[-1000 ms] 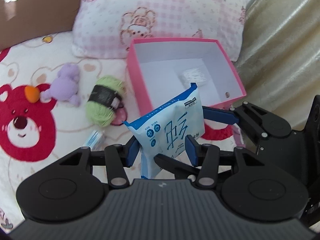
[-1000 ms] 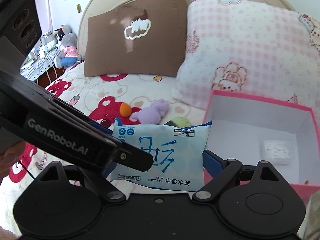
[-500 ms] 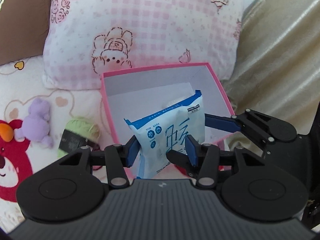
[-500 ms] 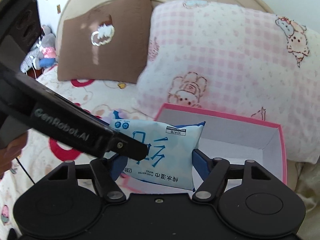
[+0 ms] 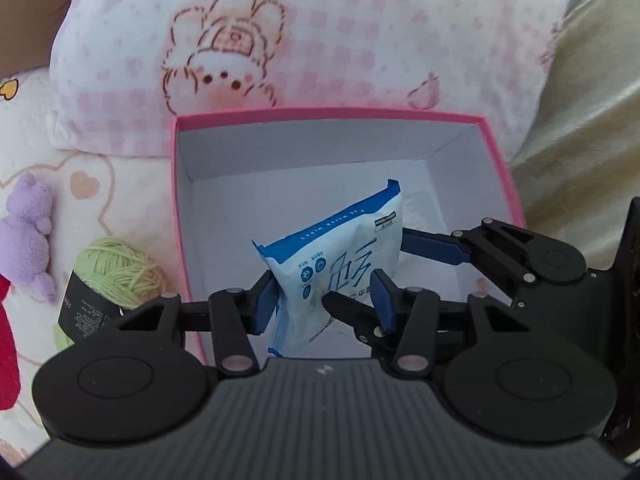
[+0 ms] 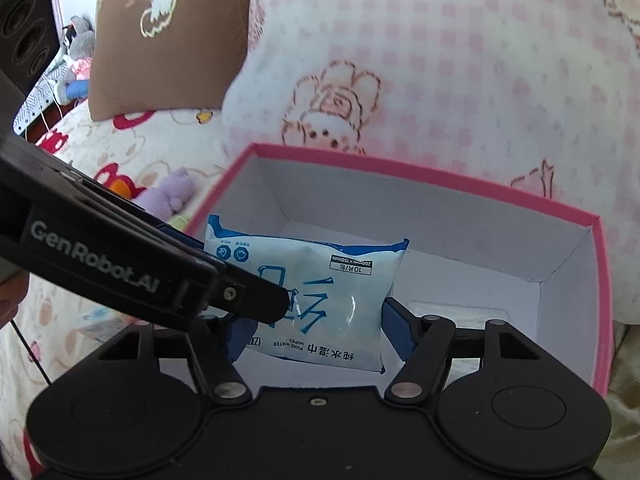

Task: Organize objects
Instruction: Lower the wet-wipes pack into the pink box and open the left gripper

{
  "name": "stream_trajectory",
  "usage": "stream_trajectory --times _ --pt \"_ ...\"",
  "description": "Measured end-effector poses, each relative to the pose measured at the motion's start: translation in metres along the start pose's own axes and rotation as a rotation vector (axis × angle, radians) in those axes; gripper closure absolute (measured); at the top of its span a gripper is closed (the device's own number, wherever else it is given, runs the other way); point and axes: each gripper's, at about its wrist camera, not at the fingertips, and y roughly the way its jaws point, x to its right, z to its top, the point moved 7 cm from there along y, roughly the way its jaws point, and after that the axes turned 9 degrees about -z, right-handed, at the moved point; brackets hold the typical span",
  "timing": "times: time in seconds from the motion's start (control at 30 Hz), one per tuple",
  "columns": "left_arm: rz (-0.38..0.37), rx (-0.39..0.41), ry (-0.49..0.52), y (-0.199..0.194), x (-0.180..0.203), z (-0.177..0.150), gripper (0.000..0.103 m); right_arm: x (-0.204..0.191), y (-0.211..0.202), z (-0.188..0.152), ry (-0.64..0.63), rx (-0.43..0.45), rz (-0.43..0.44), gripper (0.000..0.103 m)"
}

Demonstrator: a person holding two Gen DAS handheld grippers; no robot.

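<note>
Pinks, whites and blues on a printed bedspread

The box point(image 5: 176, 216) is pink outside and along its rim, plain white inside. The wipes pack point(image 5: 344, 268) is pale blue-white with a deep blue top band and blue lettering. The pillow point(image 5: 320, 32) behind is white with pink checks and brown-outlined bear drawings; the second pillow point(image 6: 168, 36) is brown with a white cloud-like motif. The bedspread point(image 5: 80, 184) is cream with red bears and small hearts. A yarn ball point(image 5: 120, 272) is light green with a black label; the plush toy point(image 5: 28, 228) is lilac. Both grippers are black with blue pads point(image 5: 266, 306).
</note>
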Motion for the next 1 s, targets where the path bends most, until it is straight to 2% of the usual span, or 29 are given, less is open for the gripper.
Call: stream_trajectory --times 0.07,0.17,0.3,0.37,0.47,1.0 --pt "0.035 -0.001 0.019 0.008 -0.004 0.0 0.056 -0.005 0.011 -0.001 -0.046 -0.005 -0.017 0.031" --pt "0.045 -0.021 -0.013 0.013 -0.014 -0.002 0.056 -0.012 0.021 -0.004 -0.071 -0.032 -0.013 0.031" --pt "0.04 -0.028 -0.025 0.018 -0.018 -0.004 0.056 -0.005 0.037 -0.009 -0.015 -0.08 0.029 0.031" --pt "0.029 -0.036 -0.025 0.02 -0.015 -0.004 0.056 -0.003 0.041 -0.011 -0.013 -0.106 0.008 0.031" --pt "0.059 -0.043 0.032 0.023 -0.004 -0.002 0.055 -0.003 0.039 -0.013 -0.031 -0.108 -0.013 0.031" --pt "0.046 -0.044 -0.016 0.051 -0.002 0.011 0.055 0.026 0.043 -0.012 -0.002 -0.145 -0.021 0.033"
